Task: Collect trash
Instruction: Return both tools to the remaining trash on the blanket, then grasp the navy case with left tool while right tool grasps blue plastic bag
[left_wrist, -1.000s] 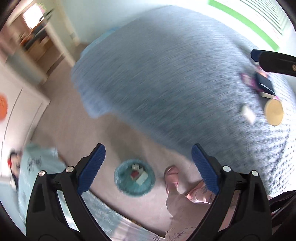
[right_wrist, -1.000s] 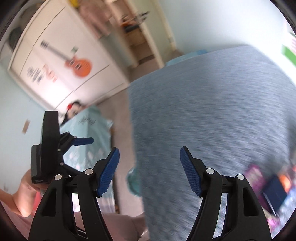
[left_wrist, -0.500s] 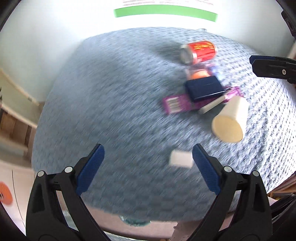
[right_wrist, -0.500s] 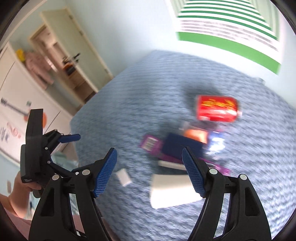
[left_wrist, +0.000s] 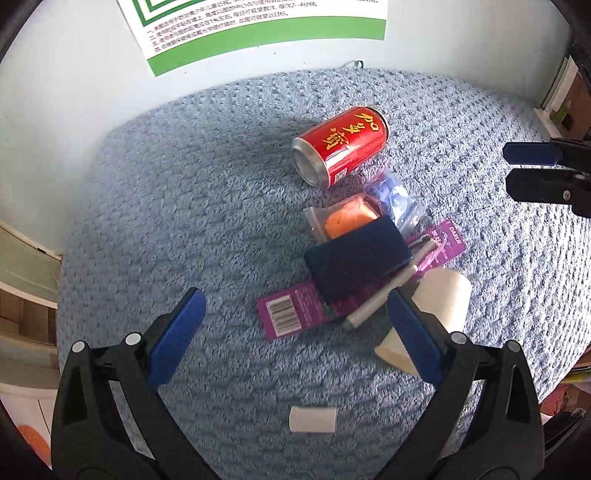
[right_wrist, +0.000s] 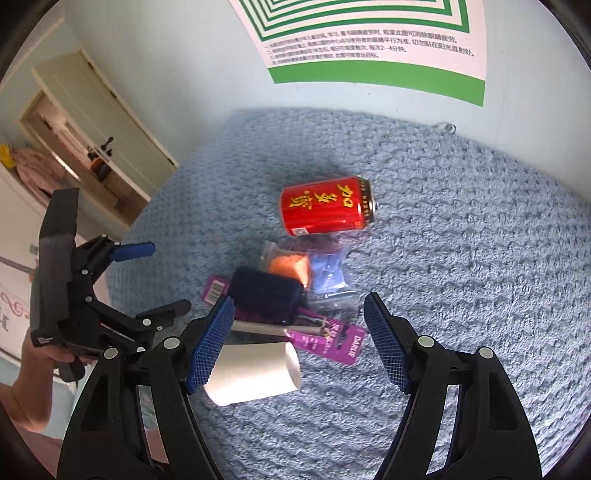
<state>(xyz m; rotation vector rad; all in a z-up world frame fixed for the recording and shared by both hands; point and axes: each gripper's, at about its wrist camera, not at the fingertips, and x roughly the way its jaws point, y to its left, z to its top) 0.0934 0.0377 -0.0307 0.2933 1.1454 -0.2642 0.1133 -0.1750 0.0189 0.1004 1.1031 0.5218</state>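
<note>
Trash lies in a heap on a blue-grey knitted blanket (left_wrist: 184, 206). A red can (left_wrist: 341, 146) (right_wrist: 327, 210) rests on its side at the far end. Nearer lie an orange thing in a clear bag (left_wrist: 345, 218), a crumpled blue bag (right_wrist: 327, 271), a dark blue pouch (left_wrist: 356, 258) (right_wrist: 266, 293), a purple card (left_wrist: 295, 312) (right_wrist: 332, 341), a grey stick (left_wrist: 384, 299) and a tipped cream paper cup (left_wrist: 439, 299) (right_wrist: 255, 373). A small white cap (left_wrist: 313, 419) lies alone. My left gripper (left_wrist: 295, 325) hovers open above the card. My right gripper (right_wrist: 299, 336) hovers open over the cup and card.
A wall with a green-bordered poster (right_wrist: 373, 40) backs the blanket. In the right wrist view a doorway with shelves (right_wrist: 92, 166) opens at the left, where a hand (right_wrist: 40, 354) holds the left gripper (right_wrist: 110, 288). The right gripper's fingers (left_wrist: 532, 153) show at the left view's right edge.
Both views have swung from the floor and bed edge up onto the blanket and its heap of trash. The blur has gone. Both grippers stay open and empty.
</note>
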